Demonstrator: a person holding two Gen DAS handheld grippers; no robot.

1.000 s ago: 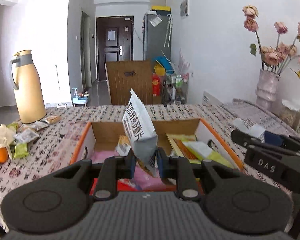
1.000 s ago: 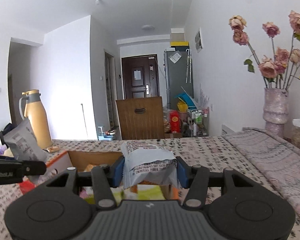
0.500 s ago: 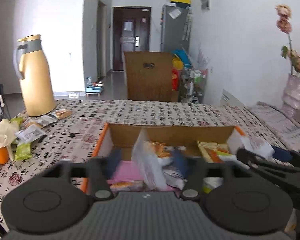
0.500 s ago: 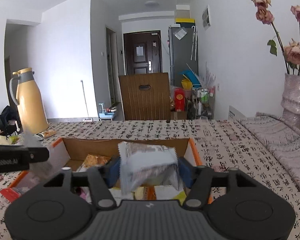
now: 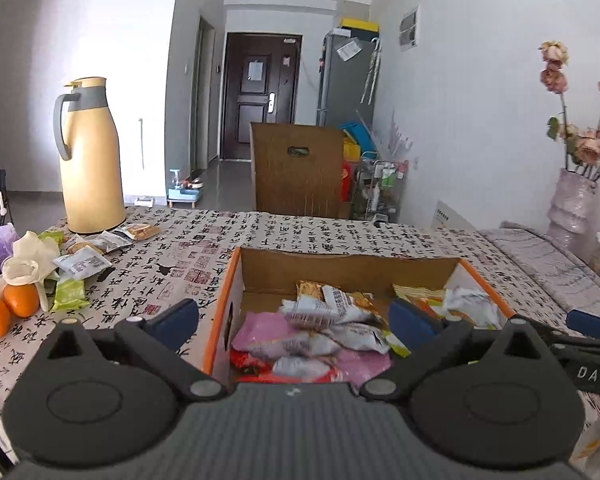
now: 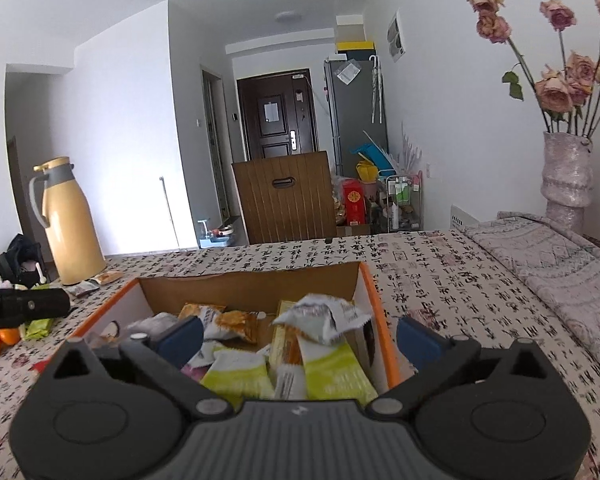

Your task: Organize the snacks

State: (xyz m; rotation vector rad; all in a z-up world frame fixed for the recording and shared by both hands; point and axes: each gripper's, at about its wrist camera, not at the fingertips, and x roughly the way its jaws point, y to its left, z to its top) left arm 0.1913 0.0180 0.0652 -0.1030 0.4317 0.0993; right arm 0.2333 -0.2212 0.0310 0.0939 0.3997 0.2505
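Left wrist view: both my grippers' fingers [image 5: 176, 316] are opening, nothing between them; loose snack packets [image 5: 82, 262] near the table's left edge look light, crinkly, best pinched at a sealed edge.

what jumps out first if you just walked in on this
The orange-edged cardboard box in the middle of the patterned tablecloth, heaped with snack packets, sits right under both wide, empty claws, whose jaws are opening: left claw, right claw. Next come the tall yellow thermos at far left and the dried roses in a vase at right.
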